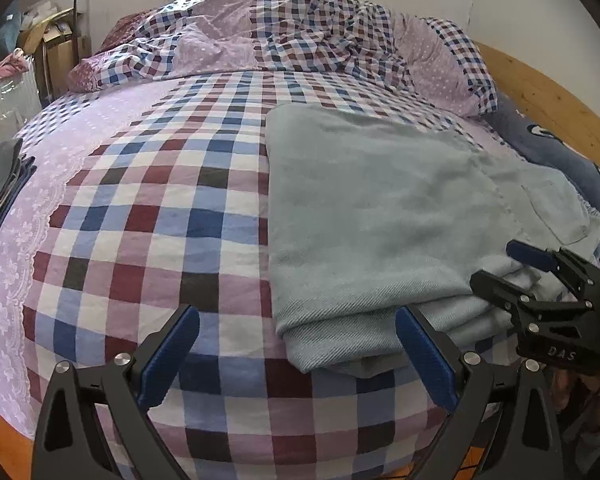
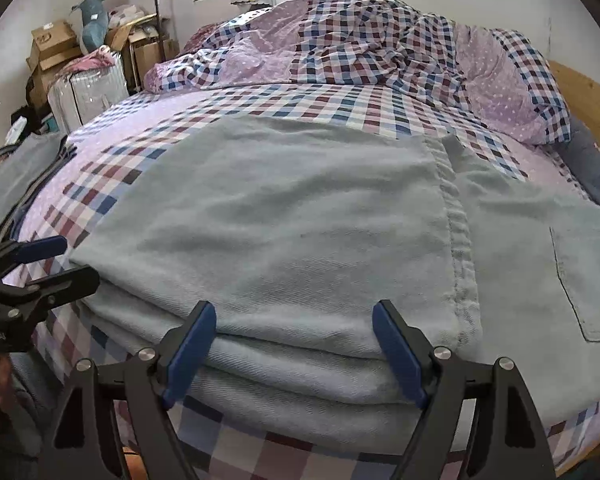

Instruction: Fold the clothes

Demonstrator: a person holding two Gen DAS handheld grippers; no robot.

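Lay partly folded across the lower right of the frame: pale blue garment (image 1: 364, 216) on the checked bedspread (image 1: 148, 240), layers stacked at its near edge. Probably more folds left. Left gripper (image 1: 296, 348) and right gripper (image 2: 294, 344) spread wide, empty.

1. Checked bedsheet (image 1: 148, 240) left of the folded pale-blue garment (image 1: 360, 208): broad, flat, open stretch.
2. Far end closed off by a crumpled duvet (image 1: 300, 36).
3. Left edge: stack of folded clothes (image 2: 20, 172).
4. Right edge: dark pillow (image 2: 596, 168) against the wooden bed frame (image 1: 540, 92).
5. Boxes (image 2: 52, 48) crowd the far left corner.
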